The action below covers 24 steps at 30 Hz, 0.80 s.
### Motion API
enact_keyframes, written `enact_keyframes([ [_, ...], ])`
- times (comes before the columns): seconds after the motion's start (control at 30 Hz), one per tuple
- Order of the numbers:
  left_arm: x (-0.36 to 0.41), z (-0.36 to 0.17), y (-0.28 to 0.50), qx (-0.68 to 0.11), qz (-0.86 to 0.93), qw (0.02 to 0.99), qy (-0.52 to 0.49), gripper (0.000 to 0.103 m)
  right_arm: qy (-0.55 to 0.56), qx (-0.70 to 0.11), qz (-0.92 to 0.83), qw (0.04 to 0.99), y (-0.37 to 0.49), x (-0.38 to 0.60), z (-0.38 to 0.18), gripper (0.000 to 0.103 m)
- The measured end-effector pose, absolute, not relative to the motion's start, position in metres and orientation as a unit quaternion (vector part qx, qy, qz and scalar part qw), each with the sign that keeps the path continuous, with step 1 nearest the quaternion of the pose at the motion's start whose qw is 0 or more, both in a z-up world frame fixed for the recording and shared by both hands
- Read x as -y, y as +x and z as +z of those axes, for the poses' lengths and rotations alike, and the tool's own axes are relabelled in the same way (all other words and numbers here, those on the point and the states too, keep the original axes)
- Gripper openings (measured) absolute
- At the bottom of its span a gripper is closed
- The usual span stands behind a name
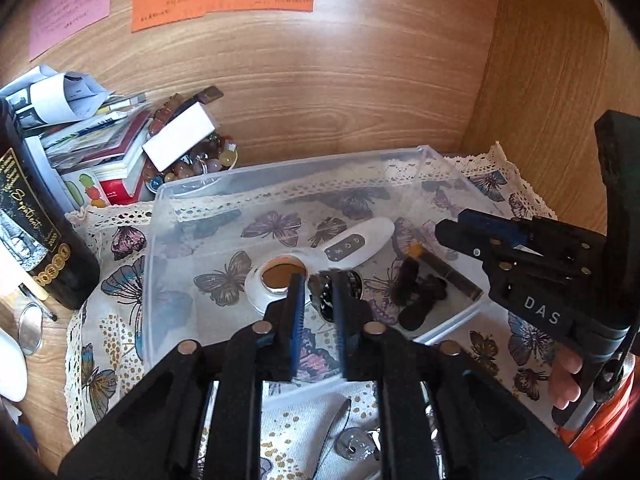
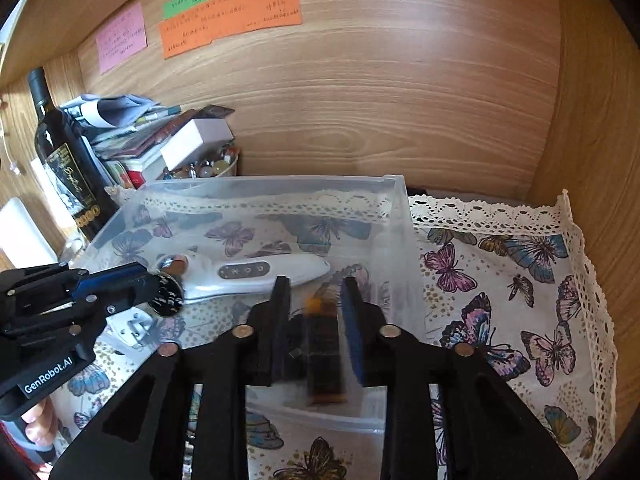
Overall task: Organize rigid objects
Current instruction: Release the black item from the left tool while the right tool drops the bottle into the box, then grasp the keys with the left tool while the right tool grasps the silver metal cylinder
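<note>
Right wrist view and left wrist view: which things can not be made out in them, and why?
- Dark stick, right wrist view: motion blur; whether the right tongs touch it is unclear.
- Round dark item, left wrist view: left tongs cover most of it.
- Notes on the wall: writing too small.
- Metal piece, left wrist view: partly hidden under the tongs' frame.
- Bottle, left wrist view: top cut off by the edge.
</note>
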<state>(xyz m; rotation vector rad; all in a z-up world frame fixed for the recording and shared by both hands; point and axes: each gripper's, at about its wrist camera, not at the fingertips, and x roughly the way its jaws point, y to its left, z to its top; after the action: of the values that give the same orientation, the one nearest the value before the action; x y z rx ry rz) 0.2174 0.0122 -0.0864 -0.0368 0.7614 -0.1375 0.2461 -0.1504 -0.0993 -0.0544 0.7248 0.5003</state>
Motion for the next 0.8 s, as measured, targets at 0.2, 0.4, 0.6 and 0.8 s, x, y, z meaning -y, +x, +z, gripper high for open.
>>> enact_keyframes([
  [0.2, -0.019, -0.062, 0.193, -0.338, -0.062, 0.939, -0.02, 0.052, -0.024, -0.314, 0.245, 0.917, 0.222, 0.156, -0.075, 0.045],
  [0.4, -0.032, -0.05, 0.162, -0.319, -0.044, 0.947, -0.017, 0.085, -0.023, -0.289, 0.249, 0.924, 0.191, 0.163, -0.061, 0.056],
  [0.6, -0.045, -0.068, 0.147, -0.349, -0.037, 0.936, -0.017, 0.087, -0.023, -0.298, 0.244, 0.922, 0.167, 0.167, -0.071, 0.062],
  [0.8, -0.049, -0.105, 0.128, -0.388, -0.026, 0.921, 0.012, 0.087, -0.016, -0.331, 0.237, 0.913, 0.152, 0.171, -0.094, 0.064],
])
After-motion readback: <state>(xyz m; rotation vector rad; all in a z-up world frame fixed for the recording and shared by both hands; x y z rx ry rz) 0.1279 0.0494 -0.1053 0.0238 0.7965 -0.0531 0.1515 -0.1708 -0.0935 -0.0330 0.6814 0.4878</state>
